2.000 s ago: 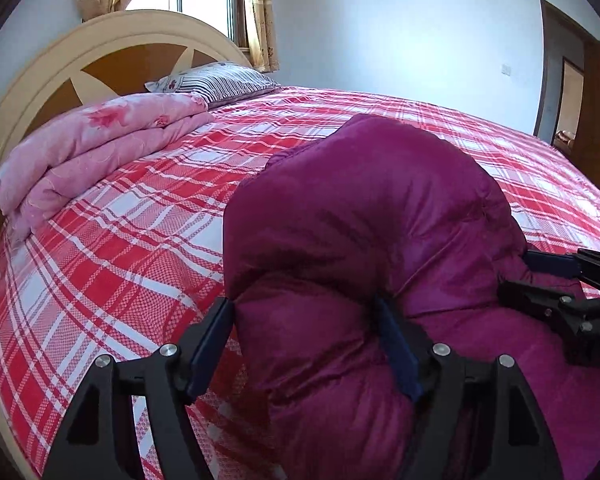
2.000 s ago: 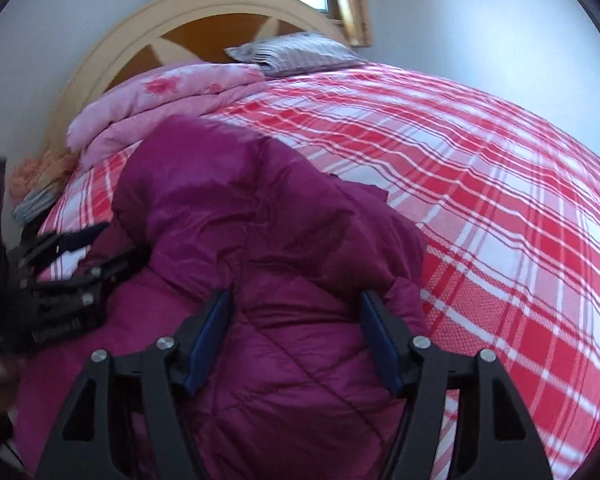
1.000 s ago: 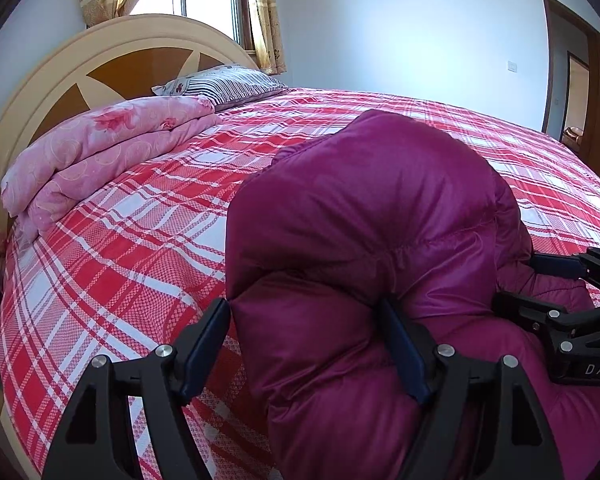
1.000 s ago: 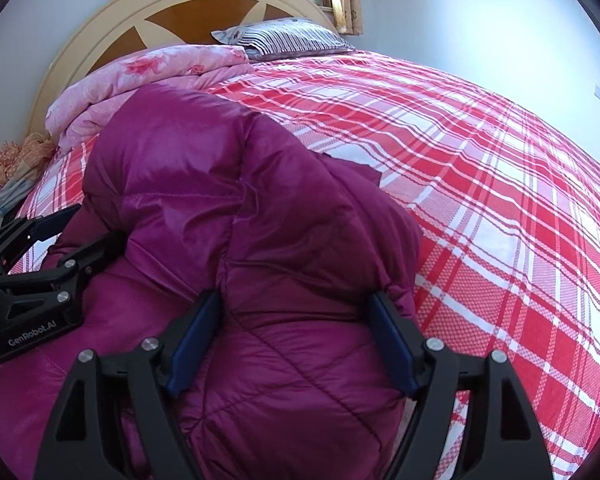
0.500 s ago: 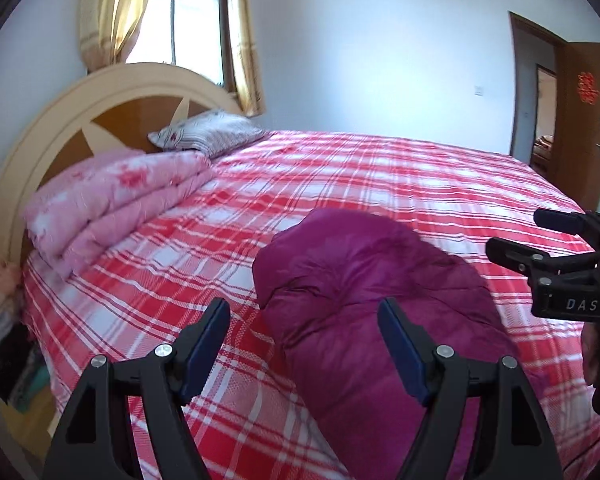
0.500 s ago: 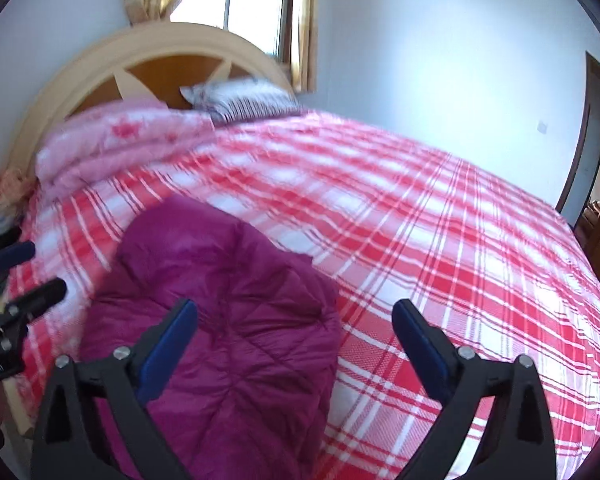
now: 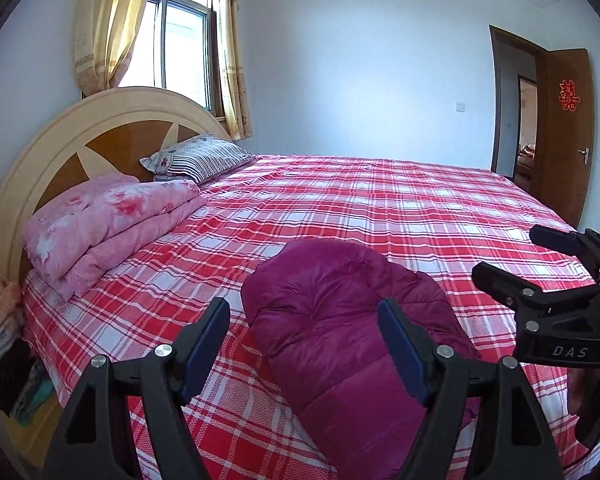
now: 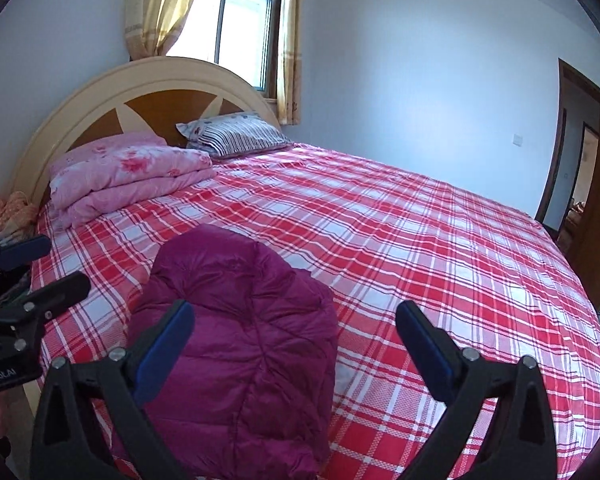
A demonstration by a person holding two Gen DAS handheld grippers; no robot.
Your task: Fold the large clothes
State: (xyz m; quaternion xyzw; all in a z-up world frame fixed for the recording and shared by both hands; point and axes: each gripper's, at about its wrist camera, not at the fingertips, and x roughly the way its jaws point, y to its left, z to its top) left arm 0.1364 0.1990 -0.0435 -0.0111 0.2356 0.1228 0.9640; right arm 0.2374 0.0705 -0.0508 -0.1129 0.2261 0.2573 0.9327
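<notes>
A purple padded jacket (image 7: 332, 292) (image 8: 240, 300) lies folded in a thick bundle on the red plaid bed sheet (image 7: 380, 208) (image 8: 420, 240), near the front edge. My left gripper (image 7: 302, 312) hovers above and short of it, open, with nothing between its blue pads. My right gripper (image 8: 295, 310) also hangs clear of the jacket; its jaws are opening wide and hold nothing. In each wrist view the other gripper shows at the side, the right gripper (image 7: 512, 254) and the left gripper (image 8: 60, 264), both off the cloth.
A folded pink quilt (image 7: 108, 220) and a striped pillow (image 7: 200, 158) rest against the round wooden headboard (image 7: 60, 140). A heap of clothes (image 7: 0, 312) sits beside the bed at the left. A brown door (image 7: 564, 132) stands open at the far right.
Both grippers let go of the jacket and rose up and back from it. The jacket now lies folded on the sheet. The right jaws spread wider.
</notes>
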